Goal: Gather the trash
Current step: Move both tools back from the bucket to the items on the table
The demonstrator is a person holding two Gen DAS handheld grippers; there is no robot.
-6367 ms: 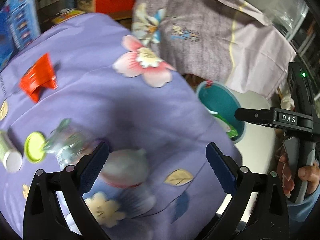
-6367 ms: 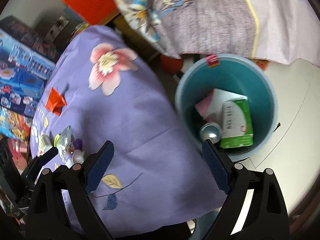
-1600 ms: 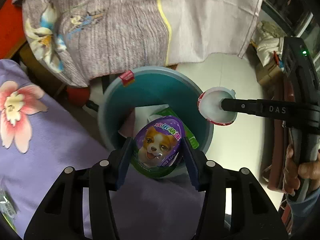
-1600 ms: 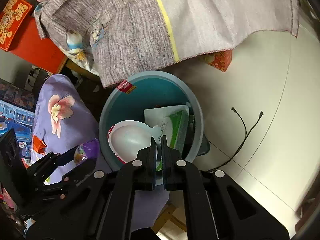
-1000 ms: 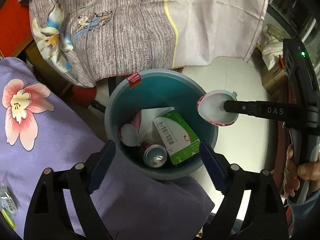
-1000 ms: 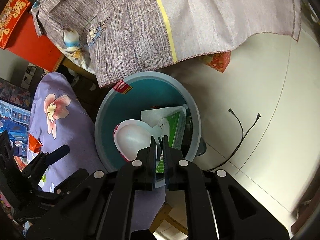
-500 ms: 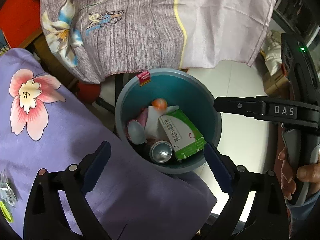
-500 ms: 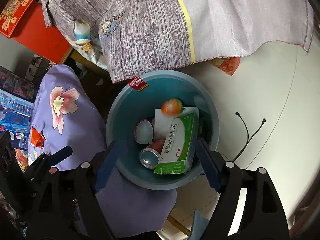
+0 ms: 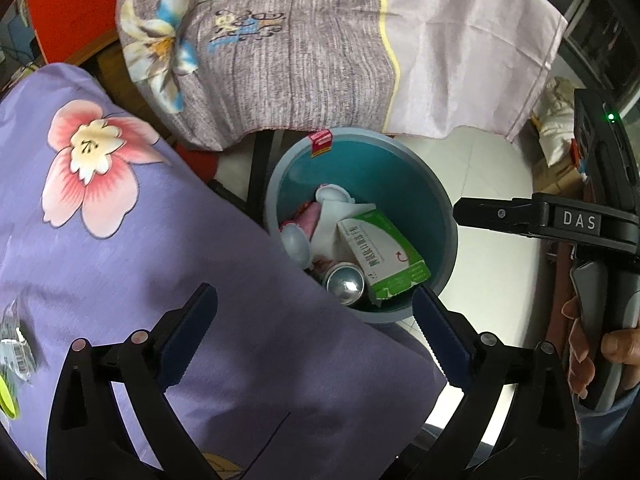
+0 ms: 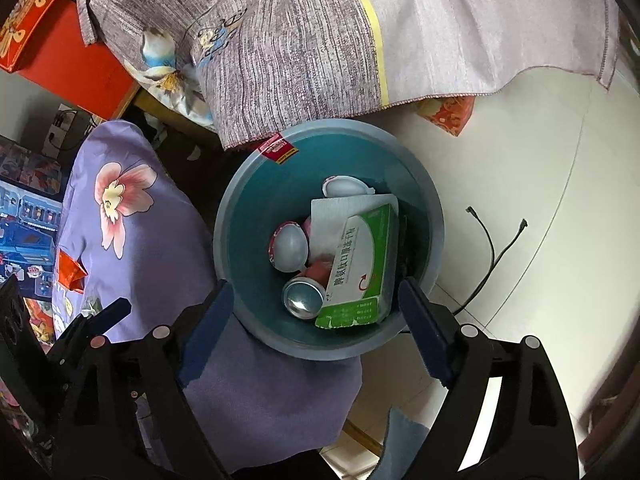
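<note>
A teal bin (image 9: pixel 436 204) (image 10: pixel 248 216) stands on the floor beside the purple-covered table. In it lie a green and white box (image 9: pixel 384 256) (image 10: pixel 356 276), a drink can (image 9: pixel 345 283) (image 10: pixel 304 295), two white egg-shell halves (image 10: pixel 291 249) (image 10: pixel 345 186) and white paper. My left gripper (image 9: pixel 316 332) is open and empty above the table's edge, near the bin. My right gripper (image 10: pixel 312 328) is open and empty over the bin's near rim; one of its fingers (image 9: pixel 500 213) shows in the left wrist view.
The purple flowered tablecloth (image 9: pixel 104 248) (image 10: pixel 120 216) holds a clear wrapper (image 9: pixel 16 348) at the far left and a red piece (image 10: pixel 70 272). A grey-lilac cloth (image 9: pixel 304 48) hangs behind the bin. A black cable (image 10: pixel 492 248) lies on the white floor.
Both grippers have let go of the egg halves, which dropped into the bin. Both stand open now. The left gripper has drawn back over the table.
</note>
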